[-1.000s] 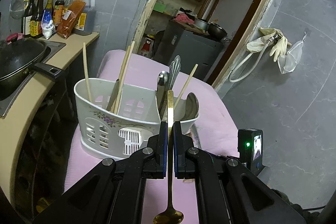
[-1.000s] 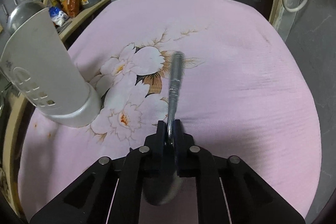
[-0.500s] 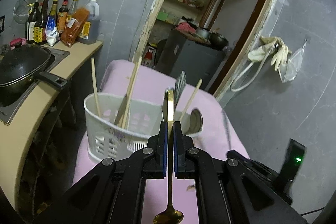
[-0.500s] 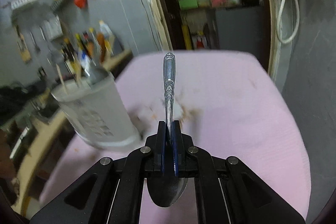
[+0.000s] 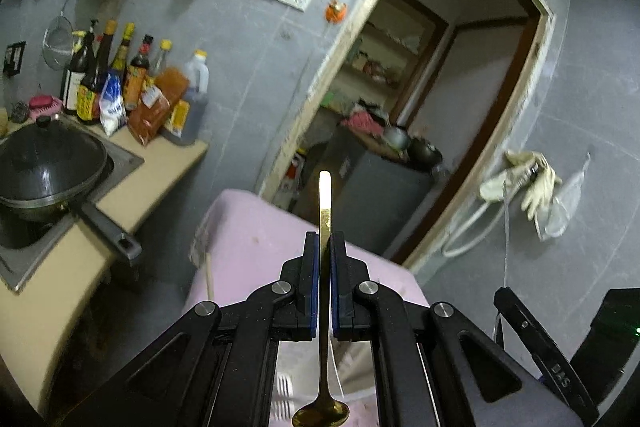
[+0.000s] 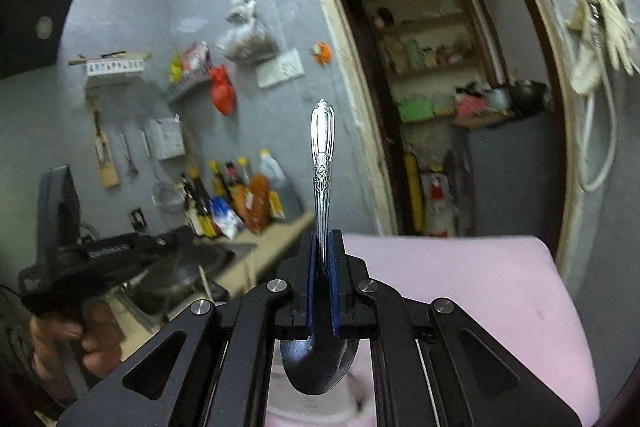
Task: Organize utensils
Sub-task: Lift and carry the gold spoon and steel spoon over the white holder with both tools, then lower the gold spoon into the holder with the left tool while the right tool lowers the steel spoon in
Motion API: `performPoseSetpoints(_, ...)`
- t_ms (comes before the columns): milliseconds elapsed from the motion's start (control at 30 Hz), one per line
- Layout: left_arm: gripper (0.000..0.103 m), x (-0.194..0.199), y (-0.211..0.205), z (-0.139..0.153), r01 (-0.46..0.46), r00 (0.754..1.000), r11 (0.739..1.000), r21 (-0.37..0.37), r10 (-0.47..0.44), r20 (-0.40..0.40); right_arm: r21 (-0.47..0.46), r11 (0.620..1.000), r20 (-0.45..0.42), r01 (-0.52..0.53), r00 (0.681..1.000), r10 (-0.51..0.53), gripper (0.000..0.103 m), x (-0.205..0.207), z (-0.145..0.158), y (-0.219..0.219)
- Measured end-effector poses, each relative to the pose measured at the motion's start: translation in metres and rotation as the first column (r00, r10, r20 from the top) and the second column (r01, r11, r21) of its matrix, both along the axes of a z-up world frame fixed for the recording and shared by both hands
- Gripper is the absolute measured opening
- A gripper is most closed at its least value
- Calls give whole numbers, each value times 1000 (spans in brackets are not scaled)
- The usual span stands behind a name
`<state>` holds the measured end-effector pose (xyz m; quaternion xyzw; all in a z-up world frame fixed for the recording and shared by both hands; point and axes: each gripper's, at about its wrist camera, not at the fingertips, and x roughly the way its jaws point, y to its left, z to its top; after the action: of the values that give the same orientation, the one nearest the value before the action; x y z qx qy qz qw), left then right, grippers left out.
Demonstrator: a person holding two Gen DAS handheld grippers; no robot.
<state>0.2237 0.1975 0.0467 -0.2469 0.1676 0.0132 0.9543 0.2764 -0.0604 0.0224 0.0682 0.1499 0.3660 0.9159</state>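
lifting both spoons off the pink-clothed table (image 6: 480, 291), i now see mostly kitchen wall where the white utensil caddy filled my left view a second ago; only a scrap of it (image 5: 282, 393) shows under the fingers. my left gripper (image 5: 325, 247) is clamped on a slim gold spoon (image 5: 324, 211), bowl toward the camera; my right gripper (image 6: 323, 247) is clamped on an ornate steel spoon (image 6: 322, 163), carried the same way. both look ready to drop in, handles first. room above is open; the wok's handle (image 5: 108, 231) and the counter edge (image 5: 168, 183) crowd the left.
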Motion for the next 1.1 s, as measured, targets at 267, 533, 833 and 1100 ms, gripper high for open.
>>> performPoseSetpoints(267, 3, 15, 25, 7, -42, 997, 999, 22, 40, 60, 53, 997, 54, -47, 998, 44, 4, 8, 3, 39)
performPoseSetpoints(533, 3, 28, 38, -11, -53, 996, 998, -17, 54, 73, 116, 992, 34, -47, 998, 43, 4, 22, -21, 52)
performPoseSetpoints(833, 3, 28, 24, -37, -70, 996, 997, 40, 67, 60, 133, 989, 24, -58, 998, 56, 4, 30, -41, 55)
performPoseSetpoints(1100, 3, 19, 8, -60, -70, 995, 994, 87, 63, 76, 70, 997, 73, -38, 997, 33, 4, 22, -52, 60)
